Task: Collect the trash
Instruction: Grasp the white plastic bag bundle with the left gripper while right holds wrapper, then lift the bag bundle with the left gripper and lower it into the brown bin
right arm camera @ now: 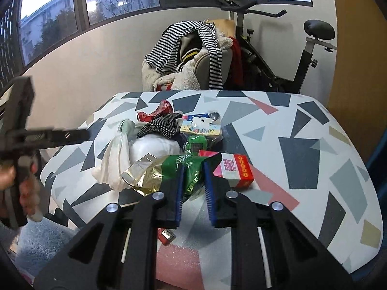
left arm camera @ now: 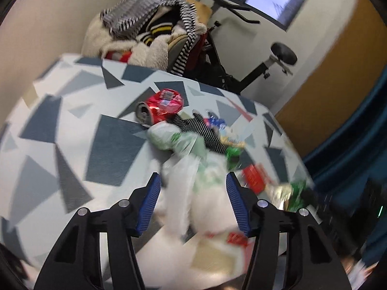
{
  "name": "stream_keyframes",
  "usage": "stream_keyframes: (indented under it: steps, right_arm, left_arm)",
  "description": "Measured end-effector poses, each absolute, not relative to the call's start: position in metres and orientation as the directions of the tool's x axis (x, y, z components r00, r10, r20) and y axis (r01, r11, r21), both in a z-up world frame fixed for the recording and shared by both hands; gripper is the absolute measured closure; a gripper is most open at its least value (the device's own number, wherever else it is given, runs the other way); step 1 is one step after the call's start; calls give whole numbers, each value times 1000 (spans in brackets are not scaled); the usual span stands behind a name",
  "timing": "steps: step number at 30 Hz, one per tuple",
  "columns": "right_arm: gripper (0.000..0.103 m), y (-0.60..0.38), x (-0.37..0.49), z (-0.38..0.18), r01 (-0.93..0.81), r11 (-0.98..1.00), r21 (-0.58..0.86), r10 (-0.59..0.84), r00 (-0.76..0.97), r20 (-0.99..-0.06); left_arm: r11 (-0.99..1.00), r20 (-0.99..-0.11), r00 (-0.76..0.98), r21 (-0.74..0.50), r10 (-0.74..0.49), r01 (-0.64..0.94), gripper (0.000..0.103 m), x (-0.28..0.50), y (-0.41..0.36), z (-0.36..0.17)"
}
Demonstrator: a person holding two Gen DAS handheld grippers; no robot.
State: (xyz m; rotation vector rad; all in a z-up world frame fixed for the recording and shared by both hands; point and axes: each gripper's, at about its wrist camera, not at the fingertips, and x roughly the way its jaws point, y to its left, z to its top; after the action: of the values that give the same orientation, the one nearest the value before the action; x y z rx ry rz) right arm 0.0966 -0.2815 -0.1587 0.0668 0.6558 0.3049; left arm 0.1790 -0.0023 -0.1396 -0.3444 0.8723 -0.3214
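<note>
Pinching a crinkled green-and-gold foil wrapper [right arm camera: 186, 172] above the triangle-patterned tabletop [right arm camera: 302, 149], the right gripper [right arm camera: 193, 169] is clamped; left gripper [left arm camera: 193, 181] is straddling white plastic bag [left arm camera: 205, 193], pads apart.

A lived-in room of a home, judging by the furnishings. At twelve o'clock in the right wrist view, a chair [right arm camera: 193, 72] heaped with striped and fleecy clothes [right arm camera: 186, 46]; at one o'clock, an exercise bike [right arm camera: 278, 55] parked against the pale wall. Along the top, from ten to twelve o'clock, a row of windows [right arm camera: 96, 2] looking out on apartment blocks. In the foreground, a soft surface under a geometric-patterned cover [right arm camera: 302, 145], strewn with household litter [right arm camera: 193, 145]. At three o'clock, a wooden panel [right arm camera: 358, 60].
</note>
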Motion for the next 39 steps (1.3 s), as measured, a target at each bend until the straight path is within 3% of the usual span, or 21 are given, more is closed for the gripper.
stream_keyframes:
  steps: [6,7,9,16,24,39]
  right_arm:
    - [84,-291,94,-157,-242,956,165,292,754,-588]
    - [84,-292,93,-157,-241,957,161,289,755,-589]
    - [84,-295,91,-156,-236,959,158,284,756,-590]
    - [84,-302,84,-152,-225,960,168,280,763,-583]
    - [84,-290,68,-137,-242,955,170,295,777,-555]
    - [85,-265,14,-122,-282,951,131,307,791,-529]
  left_arm:
    - [902,-729,561,-423,-392,81,48,231,-20,-156]
    - [905,-741,549,-418,-387,74,51,239,-23,-162]
    - [910,-756,533,-409,-380,68,69,248,-25,-170]
    - [891,-665,614,-429,-424,150,69,221,-8,-123]
    - [913,-604,694,-344,-393,217,69,162,5,-71]
    - [925,-559,737,-230,-380,302,69,23,-10,-96]
